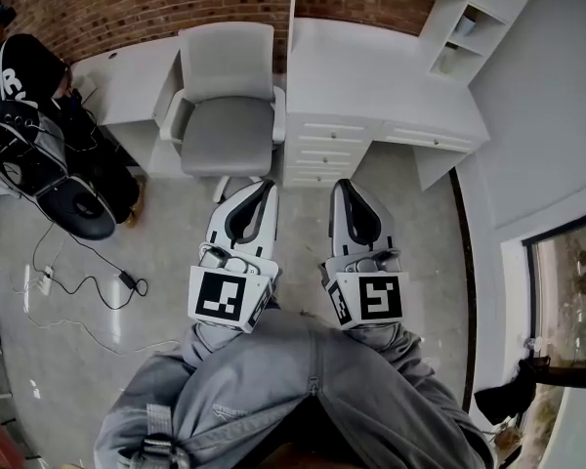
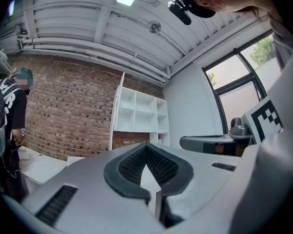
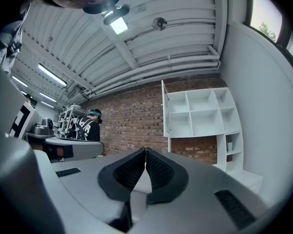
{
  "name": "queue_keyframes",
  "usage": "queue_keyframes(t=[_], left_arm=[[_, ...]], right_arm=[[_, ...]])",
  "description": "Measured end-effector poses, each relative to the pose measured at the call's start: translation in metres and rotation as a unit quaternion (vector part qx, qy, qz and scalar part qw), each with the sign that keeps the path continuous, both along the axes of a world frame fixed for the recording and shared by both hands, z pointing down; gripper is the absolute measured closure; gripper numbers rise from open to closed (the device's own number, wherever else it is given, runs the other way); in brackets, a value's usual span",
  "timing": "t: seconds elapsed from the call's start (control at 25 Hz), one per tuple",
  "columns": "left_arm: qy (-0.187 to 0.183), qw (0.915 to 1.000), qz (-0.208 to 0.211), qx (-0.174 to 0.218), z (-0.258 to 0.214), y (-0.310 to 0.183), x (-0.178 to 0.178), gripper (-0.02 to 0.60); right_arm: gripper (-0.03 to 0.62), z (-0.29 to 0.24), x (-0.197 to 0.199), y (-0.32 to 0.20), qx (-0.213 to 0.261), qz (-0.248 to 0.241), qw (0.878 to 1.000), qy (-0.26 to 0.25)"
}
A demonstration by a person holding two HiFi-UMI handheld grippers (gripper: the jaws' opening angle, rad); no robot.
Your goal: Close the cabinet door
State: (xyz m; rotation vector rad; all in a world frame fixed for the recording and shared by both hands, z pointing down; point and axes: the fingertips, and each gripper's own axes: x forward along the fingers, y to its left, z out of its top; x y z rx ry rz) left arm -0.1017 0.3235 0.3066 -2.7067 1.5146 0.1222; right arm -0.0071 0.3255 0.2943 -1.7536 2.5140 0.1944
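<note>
holding left gripper (image 2: pixel 146 147) and right gripper (image 3: pixel 145 152) clenched, empty, we face the open cabinet door (image 3: pixel 164 108). shut jaws probably suit pushing it.

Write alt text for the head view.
The left claw and right claw, both shut and empty, point side by side toward a white desk with drawers and a grey chair; brick wall behind. A person is at far left.
</note>
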Motion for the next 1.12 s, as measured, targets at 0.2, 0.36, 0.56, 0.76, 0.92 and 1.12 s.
queue_keyframes(t=[0.2,0.36,0.56,0.76,0.92,1.12], left_arm=[[0.001,0.9999,0.012,-0.003,0.0,-0.044,-0.013,0.575],[0.003,0.9997,0.026,-0.003,0.001,-0.077,-0.021,0.575],[0.001,0.9986,0.053,0.004,-0.002,-0.114,-0.018,0.575],[0.001,0.9973,0.074,-0.001,0.001,-0.143,-0.013,0.575],[0.003,0.9964,0.085,-0.004,0.003,-0.16,-0.01,0.575],[0.006,0.9958,0.091,-0.012,0.006,-0.175,-0.008,0.575]], right_arm=[[0.566,0.001,-0.016,-0.043,-0.006,0.003,1.0,0.0],[0.566,0.001,-0.026,-0.072,-0.007,0.012,1.0,0.002],[0.566,0.002,-0.027,-0.106,-0.005,0.031,1.0,0.003],[0.566,0.004,-0.027,-0.132,-0.009,0.042,0.999,0.003],[0.566,0.006,-0.026,-0.147,-0.013,0.05,0.999,0.007],[0.566,0.009,-0.026,-0.162,-0.021,0.05,0.998,0.011]])
